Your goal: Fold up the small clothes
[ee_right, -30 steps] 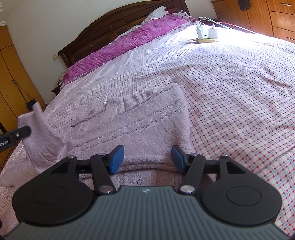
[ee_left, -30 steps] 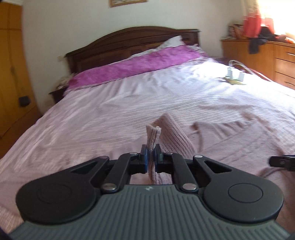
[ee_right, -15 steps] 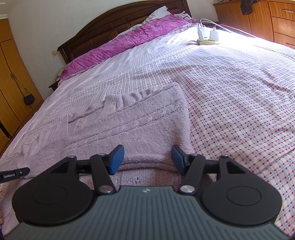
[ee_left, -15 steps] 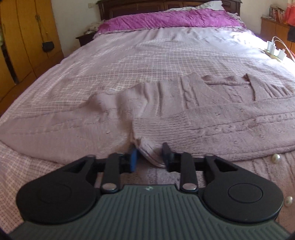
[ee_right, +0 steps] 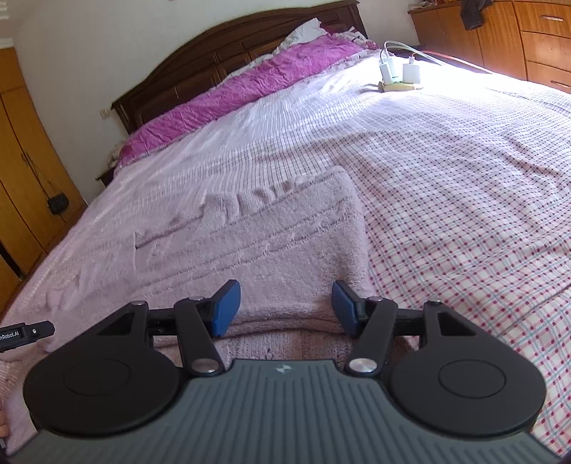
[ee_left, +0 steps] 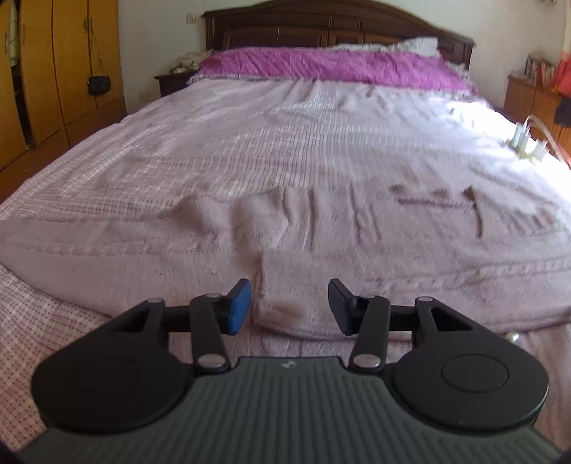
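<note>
A pale pink knitted sweater lies spread on the bed, its sleeve folded across the body. The sleeve cuff rests flat between the open fingers of my left gripper, which holds nothing. In the right wrist view the same sweater has its right side folded in, with a straight edge. My right gripper stands open over the sweater's near hem, gripping nothing. The tip of the left gripper shows at the left edge of that view.
The bed has a pink checked cover and a magenta pillow at a dark wooden headboard. White chargers on a power strip lie on the far right. Wooden wardrobes stand left, a dresser right.
My left gripper carried the sleeve down across the sweater, opened and let it go; the cuff now lies flat. The right gripper stayed open in place.
</note>
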Available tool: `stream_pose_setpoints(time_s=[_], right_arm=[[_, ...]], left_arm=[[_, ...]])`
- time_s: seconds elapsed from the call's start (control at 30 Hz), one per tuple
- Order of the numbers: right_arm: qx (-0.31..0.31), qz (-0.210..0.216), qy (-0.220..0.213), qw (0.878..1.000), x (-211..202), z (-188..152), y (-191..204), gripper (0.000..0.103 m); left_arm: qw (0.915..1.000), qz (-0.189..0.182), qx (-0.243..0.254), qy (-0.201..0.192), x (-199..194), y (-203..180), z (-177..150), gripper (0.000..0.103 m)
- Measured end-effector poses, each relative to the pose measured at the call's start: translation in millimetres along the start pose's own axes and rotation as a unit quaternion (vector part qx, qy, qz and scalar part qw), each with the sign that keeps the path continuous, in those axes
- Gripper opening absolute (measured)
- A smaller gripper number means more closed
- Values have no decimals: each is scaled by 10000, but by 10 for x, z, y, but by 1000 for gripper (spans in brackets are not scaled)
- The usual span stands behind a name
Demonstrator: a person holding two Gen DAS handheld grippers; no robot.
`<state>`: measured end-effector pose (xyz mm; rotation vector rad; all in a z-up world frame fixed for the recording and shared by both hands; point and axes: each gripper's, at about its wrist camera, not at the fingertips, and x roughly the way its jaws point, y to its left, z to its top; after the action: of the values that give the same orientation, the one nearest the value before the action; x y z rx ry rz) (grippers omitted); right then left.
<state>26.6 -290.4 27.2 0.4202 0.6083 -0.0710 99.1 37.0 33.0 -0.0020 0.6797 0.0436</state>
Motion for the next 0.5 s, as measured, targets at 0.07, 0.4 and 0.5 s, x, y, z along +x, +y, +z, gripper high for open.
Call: stream_pose_setpoints(time_s=[0.07, 0.4, 0.5], right_arm=[[-80, -41, 70, 9999, 40, -11, 14, 65], [-154, 30, 139, 9998, 27, -16, 36, 67], [-160, 79, 172, 9997, -78, 5, 81, 68]], left_arm=[[9996, 123, 39, 254, 137, 3, -60, 50], [9996, 171, -220, 100, -120, 218, 111, 50], [9995, 62, -324, -26, -327, 439, 272, 50]])
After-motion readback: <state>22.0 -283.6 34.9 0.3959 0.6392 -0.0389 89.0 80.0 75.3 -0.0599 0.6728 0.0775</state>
